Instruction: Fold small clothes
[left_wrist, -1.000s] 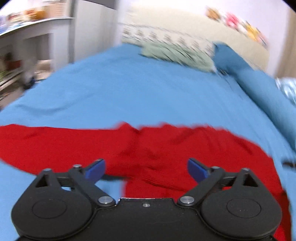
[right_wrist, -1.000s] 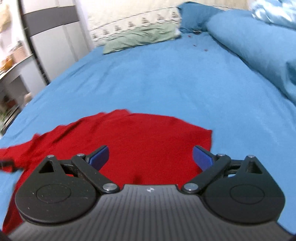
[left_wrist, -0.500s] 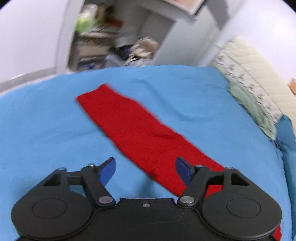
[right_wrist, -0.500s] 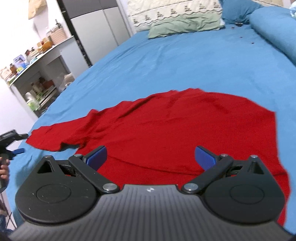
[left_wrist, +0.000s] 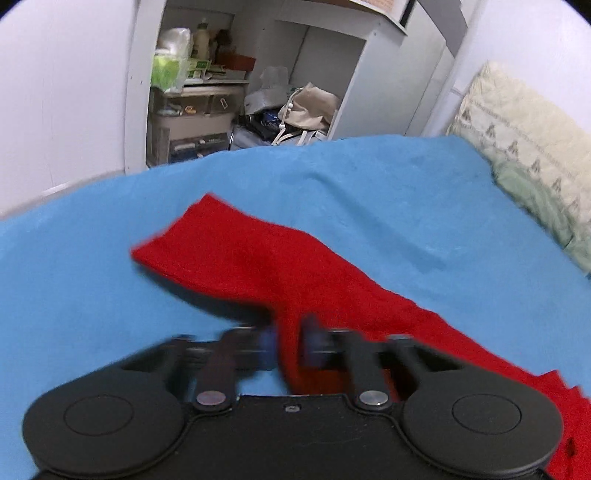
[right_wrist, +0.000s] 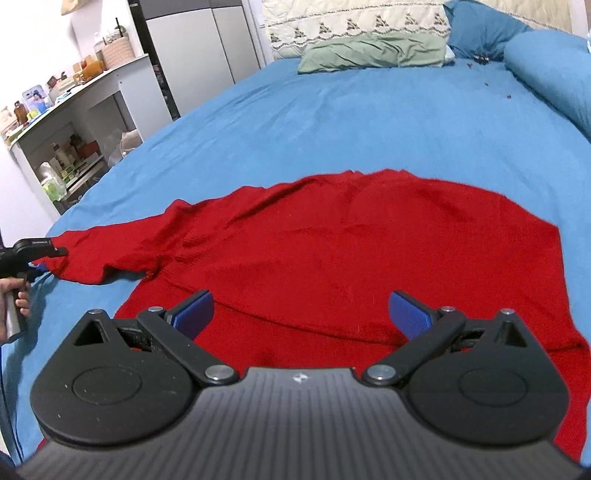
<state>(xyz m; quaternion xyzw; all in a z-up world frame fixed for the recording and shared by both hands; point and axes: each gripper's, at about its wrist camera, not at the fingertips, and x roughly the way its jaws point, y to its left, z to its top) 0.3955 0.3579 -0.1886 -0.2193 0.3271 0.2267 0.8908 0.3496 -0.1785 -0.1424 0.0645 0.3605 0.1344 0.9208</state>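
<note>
Left tongs (left_wrist: 286, 345), jaws just closing, pinch the sleeve of the red knit sweater (right_wrist: 351, 266) spread on the blue bed (right_wrist: 332, 122); sleeve's long axis runs rightward to the body under the wide-open, empty right tongs (right_wrist: 301, 314).

A blue sheet (right_wrist: 332, 122) covers the bed. At its head a green pillow (right_wrist: 373, 53) lies against a cream quilted headboard (right_wrist: 354, 20), with a blue pillow (right_wrist: 476, 29) beside it and a blue bolster (right_wrist: 554, 70) along the right edge. Beside the bed stands a white shelf unit (left_wrist: 207, 92) holding bottles, boxes and a green packet (left_wrist: 164, 72); a beige bag (left_wrist: 308, 109) sits next to it. A grey wardrobe (right_wrist: 199, 48) stands near the headboard.
</note>
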